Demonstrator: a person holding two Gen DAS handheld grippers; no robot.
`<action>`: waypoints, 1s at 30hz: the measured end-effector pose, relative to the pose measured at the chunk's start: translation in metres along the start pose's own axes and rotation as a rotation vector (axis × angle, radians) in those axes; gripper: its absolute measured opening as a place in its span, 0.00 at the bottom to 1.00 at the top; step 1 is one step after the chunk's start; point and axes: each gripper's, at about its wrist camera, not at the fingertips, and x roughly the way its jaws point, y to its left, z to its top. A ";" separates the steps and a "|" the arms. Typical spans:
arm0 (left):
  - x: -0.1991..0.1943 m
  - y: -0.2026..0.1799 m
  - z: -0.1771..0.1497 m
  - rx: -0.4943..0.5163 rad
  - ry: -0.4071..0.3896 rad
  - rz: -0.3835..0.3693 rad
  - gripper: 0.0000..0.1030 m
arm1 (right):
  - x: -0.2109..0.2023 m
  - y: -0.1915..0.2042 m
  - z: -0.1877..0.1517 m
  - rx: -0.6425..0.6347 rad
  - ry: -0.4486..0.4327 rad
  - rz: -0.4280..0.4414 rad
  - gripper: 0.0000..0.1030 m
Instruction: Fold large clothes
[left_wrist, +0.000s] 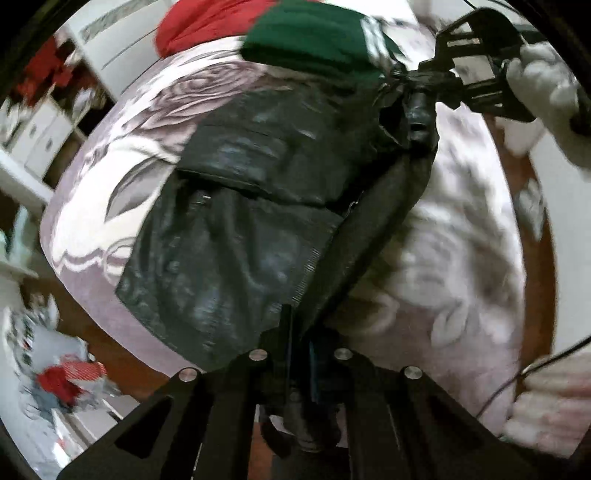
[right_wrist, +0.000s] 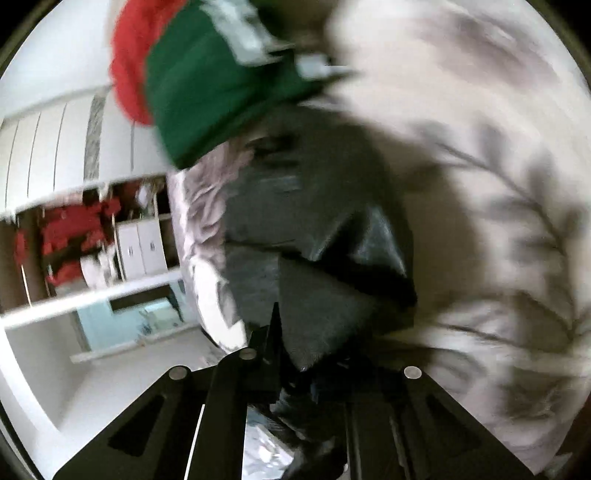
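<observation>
A black leather jacket (left_wrist: 236, 236) lies on a pale bedspread with grey rose prints (left_wrist: 110, 206). My left gripper (left_wrist: 299, 332) is shut on the jacket's near edge, with a raised fold running up from it. My right gripper (left_wrist: 413, 85), held by a white-gloved hand, is shut on the far end of that fold at the upper right. In the right wrist view the right gripper (right_wrist: 295, 354) pinches a black fold of the jacket (right_wrist: 332, 258) close to the lens. The right wrist view is blurred.
A green garment (left_wrist: 314, 37) and a red garment (left_wrist: 207, 22) lie at the far end of the bed. White shelving and drawers (left_wrist: 40, 133) stand to the left. Brown floor (left_wrist: 122, 354) shows by the bed, with a patterned bundle (left_wrist: 55, 373).
</observation>
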 end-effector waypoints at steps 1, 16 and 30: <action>-0.004 0.019 0.008 -0.036 0.001 -0.022 0.04 | 0.013 0.032 0.001 -0.037 0.007 -0.013 0.10; 0.167 0.273 0.060 -0.471 0.218 -0.262 0.06 | 0.304 0.211 0.034 -0.237 0.082 -0.450 0.10; 0.136 0.285 0.043 -0.460 0.230 -0.329 0.25 | 0.198 0.191 0.029 -0.256 0.076 -0.269 0.48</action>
